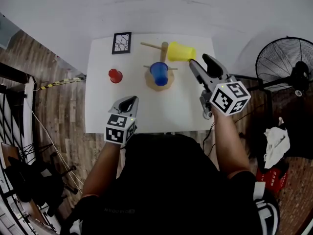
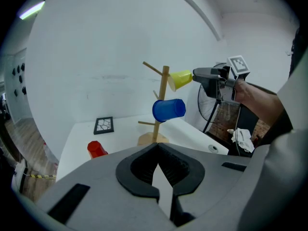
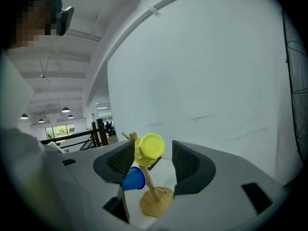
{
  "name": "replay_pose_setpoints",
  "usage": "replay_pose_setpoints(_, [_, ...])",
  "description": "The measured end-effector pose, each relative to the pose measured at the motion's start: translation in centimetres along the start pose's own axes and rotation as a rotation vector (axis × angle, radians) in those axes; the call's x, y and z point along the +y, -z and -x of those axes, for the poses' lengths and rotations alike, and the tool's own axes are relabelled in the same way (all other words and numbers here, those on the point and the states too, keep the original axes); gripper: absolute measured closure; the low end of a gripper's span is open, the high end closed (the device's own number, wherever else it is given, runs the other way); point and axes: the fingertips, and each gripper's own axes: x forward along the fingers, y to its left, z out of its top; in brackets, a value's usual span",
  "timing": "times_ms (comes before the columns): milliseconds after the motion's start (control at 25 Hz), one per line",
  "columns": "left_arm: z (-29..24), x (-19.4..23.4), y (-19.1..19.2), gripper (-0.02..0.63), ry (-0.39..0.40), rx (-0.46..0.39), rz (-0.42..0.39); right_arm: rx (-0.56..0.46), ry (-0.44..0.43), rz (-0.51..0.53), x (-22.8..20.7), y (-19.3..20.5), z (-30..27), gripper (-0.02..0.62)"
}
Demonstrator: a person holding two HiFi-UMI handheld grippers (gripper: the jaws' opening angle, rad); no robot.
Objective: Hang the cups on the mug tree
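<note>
Yellow cup (image 1: pixel 181 51) is up at the top of the mug tree (image 2: pixel 165 90), lying on its side with its mouth toward the trunk. The right hand-held gripper (image 1: pixel 197 59) is right at its base: jaws wide, the cup's flat bottom framed between them with a clear gap on one side, so no squeeze on it. Blue cup (image 1: pixel 159 73) hangs on a lower peg, also on its side, above the wooden foot of the tree. Red cup (image 1: pixel 115 75) sits alone on the white counter (image 1: pixel 146 111), well to the left of the tree. Left hand-held gripper (image 1: pixel 129 101) hovers over the near part of the counter, jaws pressed together and nothing in them. Black-framed picture (image 1: pixel 122 42) sits at the far left corner, and a fan (image 1: pixel 286 62) stands off to the counter's right.
</note>
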Motion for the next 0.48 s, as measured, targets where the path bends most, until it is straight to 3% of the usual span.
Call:
replay_pose_setpoints(80, [-0.2, 0.0, -0.1, 0.591, 0.004, 0.002, -0.006, 0.014, -0.002, 0.014, 0.0, 0.6, 0.5, 0.369])
replay_pose_setpoints(320, [-0.2, 0.5, -0.4, 0.591, 0.001, -0.003, -0.009, 0.134, 0.002, 0.064, 0.7, 5.1, 1.7, 0.476])
replay_pose_setpoints(480, [-0.1, 0.9, -0.6, 0.591, 0.001, -0.007, -0.001, 0.228, -0.025, 0.085, 2.6, 9.0, 1.8, 0.489])
